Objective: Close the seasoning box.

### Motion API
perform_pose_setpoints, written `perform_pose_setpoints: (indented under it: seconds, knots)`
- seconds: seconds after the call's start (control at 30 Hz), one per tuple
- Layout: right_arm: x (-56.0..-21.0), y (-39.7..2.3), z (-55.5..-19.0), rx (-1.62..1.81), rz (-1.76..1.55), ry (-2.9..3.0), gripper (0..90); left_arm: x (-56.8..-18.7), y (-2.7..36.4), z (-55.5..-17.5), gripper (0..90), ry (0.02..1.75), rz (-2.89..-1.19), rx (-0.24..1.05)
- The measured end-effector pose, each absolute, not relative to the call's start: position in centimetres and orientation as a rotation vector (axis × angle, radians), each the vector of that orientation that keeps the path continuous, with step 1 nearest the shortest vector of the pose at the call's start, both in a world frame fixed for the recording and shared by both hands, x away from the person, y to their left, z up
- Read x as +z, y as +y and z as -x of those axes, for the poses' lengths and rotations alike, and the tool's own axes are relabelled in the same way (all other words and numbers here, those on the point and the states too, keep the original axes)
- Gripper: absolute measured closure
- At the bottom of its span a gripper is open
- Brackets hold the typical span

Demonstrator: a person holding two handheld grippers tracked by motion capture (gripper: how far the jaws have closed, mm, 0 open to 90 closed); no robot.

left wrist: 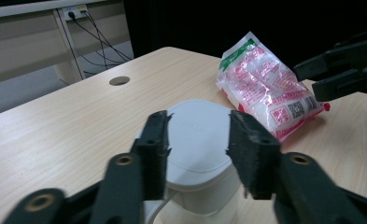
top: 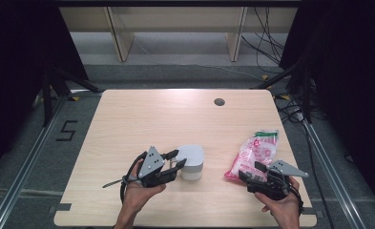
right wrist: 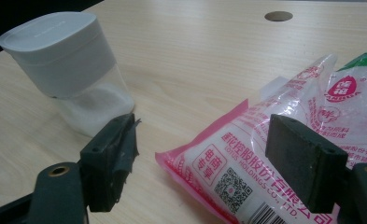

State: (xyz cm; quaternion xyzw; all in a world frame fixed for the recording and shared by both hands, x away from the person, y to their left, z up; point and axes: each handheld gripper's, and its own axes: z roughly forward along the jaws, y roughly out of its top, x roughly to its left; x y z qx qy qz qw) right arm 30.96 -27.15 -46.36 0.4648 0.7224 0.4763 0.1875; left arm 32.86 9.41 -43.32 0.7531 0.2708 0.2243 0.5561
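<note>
A white lidded container (top: 193, 161) with a clear lower part stands near the table's front middle. My left gripper (top: 176, 159) is at its left side, jaws apart, tips just short of the lid. In the left gripper view the container (left wrist: 197, 126) shows beyond the gap of my left gripper (left wrist: 197, 140), with no pad pressing on it. A pink and clear bag of white grains (top: 254, 152) lies at the front right. My right gripper (right wrist: 204, 144) stands open over the near end of the bag (right wrist: 312, 107), not pinching it. The container (right wrist: 59, 51) stands farther left.
A round cable hole (top: 219, 101) sits in the wooden table (top: 151, 119) near its far edge. Beyond the table are wooden shelf legs (top: 120, 43) and floor cables (top: 266, 43). Dark stand legs (top: 56, 86) flank the table.
</note>
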Motion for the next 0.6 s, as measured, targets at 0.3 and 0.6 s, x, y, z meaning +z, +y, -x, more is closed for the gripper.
perform_pose_setpoints:
  seconds: [0.3,0.6]
  knots:
    - [-46.41,-27.18,-31.08,1.316,-1.282,2.052,25.7,-43.43,9.82,-33.02,30.4,0.725,-1.762,0.508]
    - [-46.41,-27.18,-30.94,1.349,-1.283,2.06,25.8,-43.61,10.41,-32.8,27.6,0.745,-1.755,0.516]
